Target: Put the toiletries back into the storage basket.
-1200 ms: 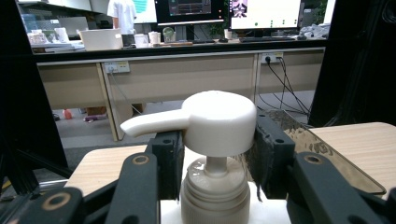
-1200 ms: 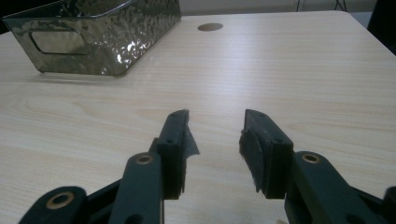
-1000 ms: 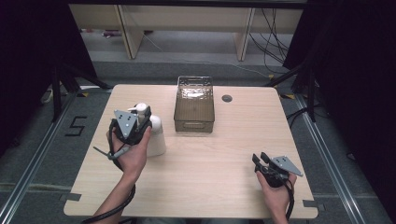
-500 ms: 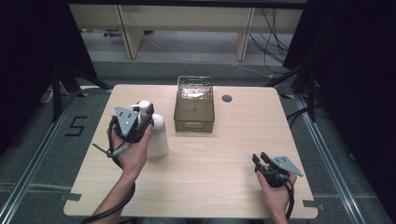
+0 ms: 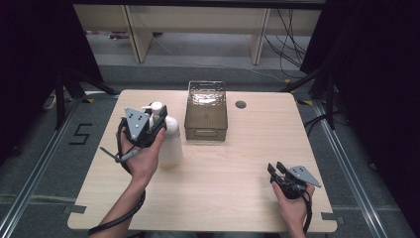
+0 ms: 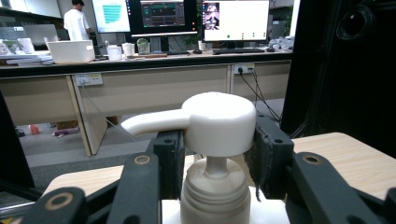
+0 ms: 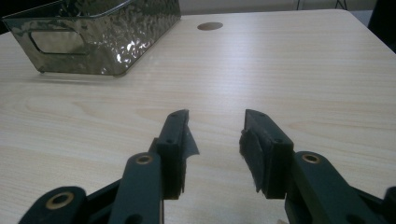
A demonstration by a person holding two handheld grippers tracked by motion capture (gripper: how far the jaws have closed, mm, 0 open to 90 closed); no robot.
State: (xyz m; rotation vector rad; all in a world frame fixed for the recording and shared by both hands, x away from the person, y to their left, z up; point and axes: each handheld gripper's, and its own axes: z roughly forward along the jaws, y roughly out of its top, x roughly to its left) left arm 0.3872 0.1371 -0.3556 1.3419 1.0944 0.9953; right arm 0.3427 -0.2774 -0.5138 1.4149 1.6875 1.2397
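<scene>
Standing on the left half of the pale wooden table (image 5: 237,163), just left of the dark clear-plastic basket (image 5: 206,111), the white pump bottle (image 5: 170,144) is the thing in hand. Its body looks like stiff, smooth plastic, probably slippery on the rounded shoulder, and it would be top-light if nearly empty, though how full it is cannot be told through the opaque wall. The left gripper (image 5: 159,115) has taken it high up: in the left gripper view the two black jaws sit on either side of the pump head (image 6: 218,122), pads pressed against the cap above the ribbed collar (image 6: 215,193). That is a fair hold for steering, but the head rides on a thin stem and may sink or swivel under load, so the neck or body would carry weight better. The spout (image 6: 152,123) points to the left in that view. The right gripper (image 5: 277,171) rests near the right front edge, well apart from the bottle, jaws spread with nothing between them. The bottle's lower body is partly covered by the left hand (image 5: 143,158), and any label is out of sight
</scene>
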